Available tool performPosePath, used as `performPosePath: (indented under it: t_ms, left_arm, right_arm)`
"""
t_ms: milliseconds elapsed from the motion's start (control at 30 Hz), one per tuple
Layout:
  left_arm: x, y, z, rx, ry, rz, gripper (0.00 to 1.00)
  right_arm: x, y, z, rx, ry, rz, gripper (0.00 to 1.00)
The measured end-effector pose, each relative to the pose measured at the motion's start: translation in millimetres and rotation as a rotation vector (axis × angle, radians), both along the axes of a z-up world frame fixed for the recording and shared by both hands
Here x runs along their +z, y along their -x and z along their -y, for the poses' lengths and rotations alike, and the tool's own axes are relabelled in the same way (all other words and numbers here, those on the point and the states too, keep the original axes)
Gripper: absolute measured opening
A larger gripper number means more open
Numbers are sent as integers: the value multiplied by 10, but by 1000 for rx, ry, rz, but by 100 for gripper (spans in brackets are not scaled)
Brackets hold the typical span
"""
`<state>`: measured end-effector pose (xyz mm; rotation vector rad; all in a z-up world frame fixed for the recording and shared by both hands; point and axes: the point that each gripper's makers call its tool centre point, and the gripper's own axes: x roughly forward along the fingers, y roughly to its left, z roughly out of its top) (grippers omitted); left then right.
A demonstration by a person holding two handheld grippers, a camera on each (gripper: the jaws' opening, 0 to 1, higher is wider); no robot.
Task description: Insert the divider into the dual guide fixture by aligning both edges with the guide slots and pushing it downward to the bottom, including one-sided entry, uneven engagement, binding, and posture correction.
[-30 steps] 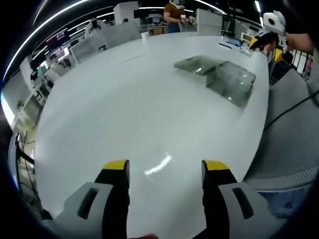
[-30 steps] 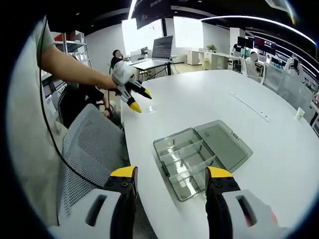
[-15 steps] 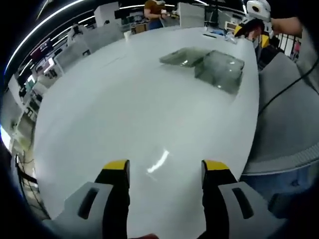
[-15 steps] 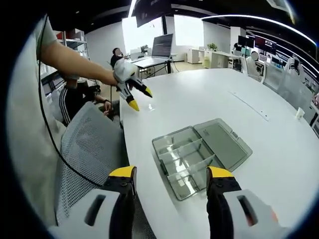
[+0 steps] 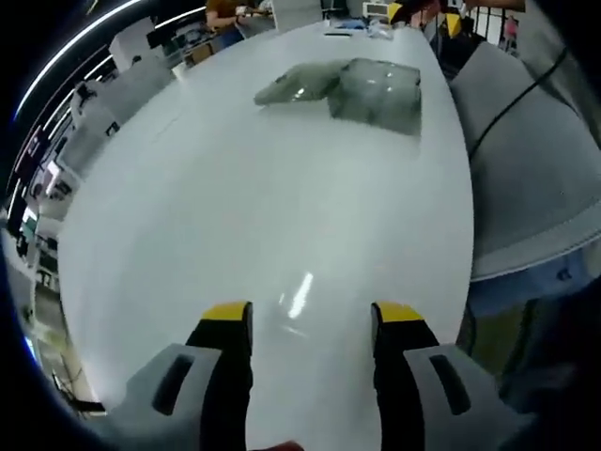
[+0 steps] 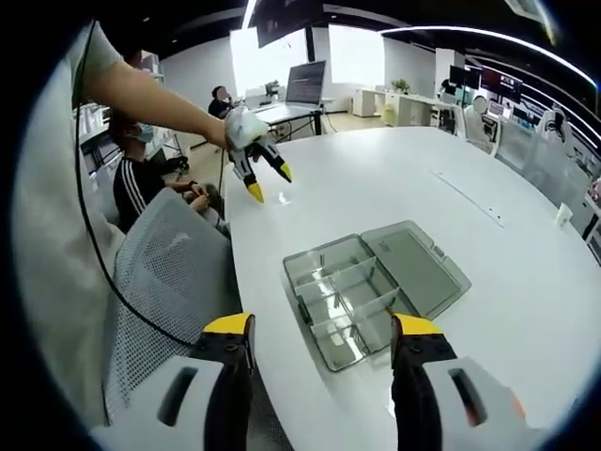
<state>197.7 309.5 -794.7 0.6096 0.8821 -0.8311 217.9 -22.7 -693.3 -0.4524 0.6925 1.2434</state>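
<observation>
Divider: none gripped; my left gripper (image 5: 305, 315) and right gripper (image 6: 322, 327) both gape empty. Translucent grey compartment box (image 6: 374, 287), mid-frame, lid open. Insertion unstarted, I judge.

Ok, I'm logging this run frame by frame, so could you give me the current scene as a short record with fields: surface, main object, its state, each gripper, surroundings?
surface: large white oval table
main object: clear grey plastic compartment box, also in the left gripper view
state: lid open and lying flat beside the tray; dividers stand inside
left gripper: open, over the table's far edge, holding nothing
right gripper: open, hovering short of the box, holding nothing
surroundings: grey mesh chair beside the table; office desks behind
</observation>
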Motion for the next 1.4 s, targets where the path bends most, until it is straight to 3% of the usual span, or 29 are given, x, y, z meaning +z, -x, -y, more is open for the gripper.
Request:
performPosePath:
  t_ms: [533,1400]
  left_arm:
    - [-93,50,45,-142,-34,-77,43]
    - [-198,-15,50,-238,-66,-160,33]
  right_arm:
    - [-22,-14,-6,1,9,-6,56]
    - [-33,-3,53,-7,21,-3,55]
